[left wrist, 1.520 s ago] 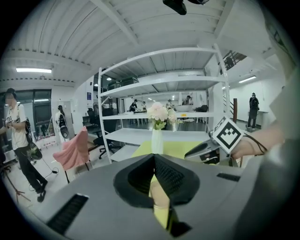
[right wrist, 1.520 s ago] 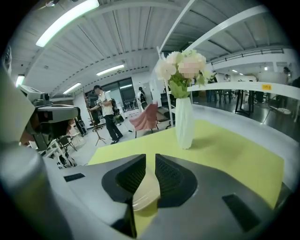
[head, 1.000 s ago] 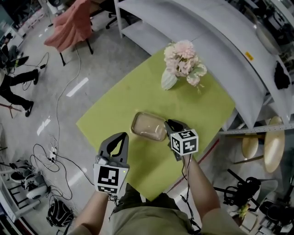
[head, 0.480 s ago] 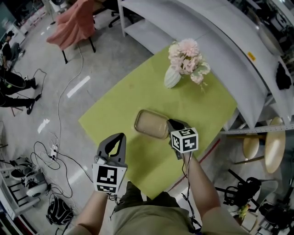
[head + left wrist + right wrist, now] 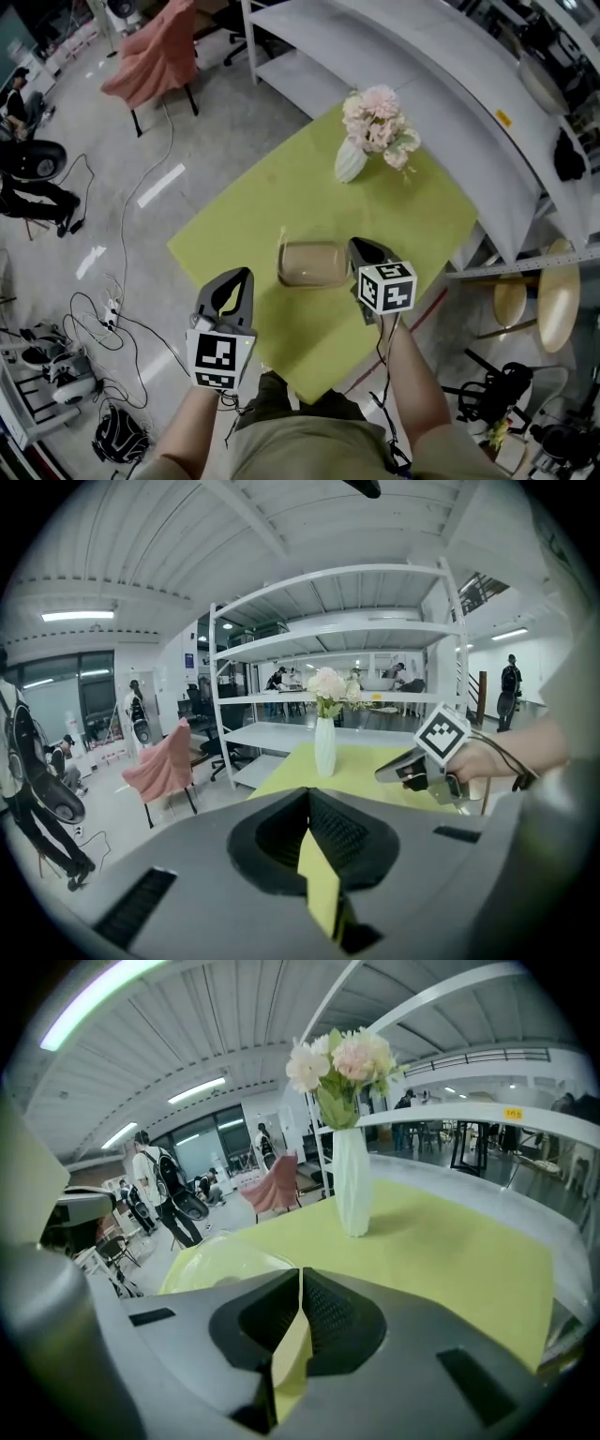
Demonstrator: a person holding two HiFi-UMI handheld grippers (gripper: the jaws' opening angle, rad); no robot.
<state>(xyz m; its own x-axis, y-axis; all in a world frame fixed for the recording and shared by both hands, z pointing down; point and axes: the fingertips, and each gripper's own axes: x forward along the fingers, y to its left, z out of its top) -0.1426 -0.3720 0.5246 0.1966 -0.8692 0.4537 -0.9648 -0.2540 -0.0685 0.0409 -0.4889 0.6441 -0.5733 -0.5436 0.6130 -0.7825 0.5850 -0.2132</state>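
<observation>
A clear plastic container (image 5: 312,263) with pale brown contents lies on the yellow-green table (image 5: 244,211). My right gripper (image 5: 357,247) is shut, its tip at the container's right end; whether they touch I cannot tell. In the right gripper view the container's clear domed lid (image 5: 223,1262) shows just beyond and left of the shut right gripper (image 5: 300,1275). My left gripper (image 5: 240,276) is shut and empty by the table's front left edge, left of the container. From the left gripper (image 5: 308,795) view I see the right gripper's marker cube (image 5: 441,735) and the hand.
A white vase (image 5: 350,160) of pink and white flowers (image 5: 375,117) stands at the table's far side. White shelving (image 5: 441,66) runs behind it. A chair draped in pink cloth (image 5: 155,56), floor cables (image 5: 112,281), stools (image 5: 558,295) and people (image 5: 155,1190) surround the table.
The right gripper has come lower and nearer the container, whose clear lid now shows ahead of its jaws. The container looks slightly turned. The left gripper has hardly moved.
</observation>
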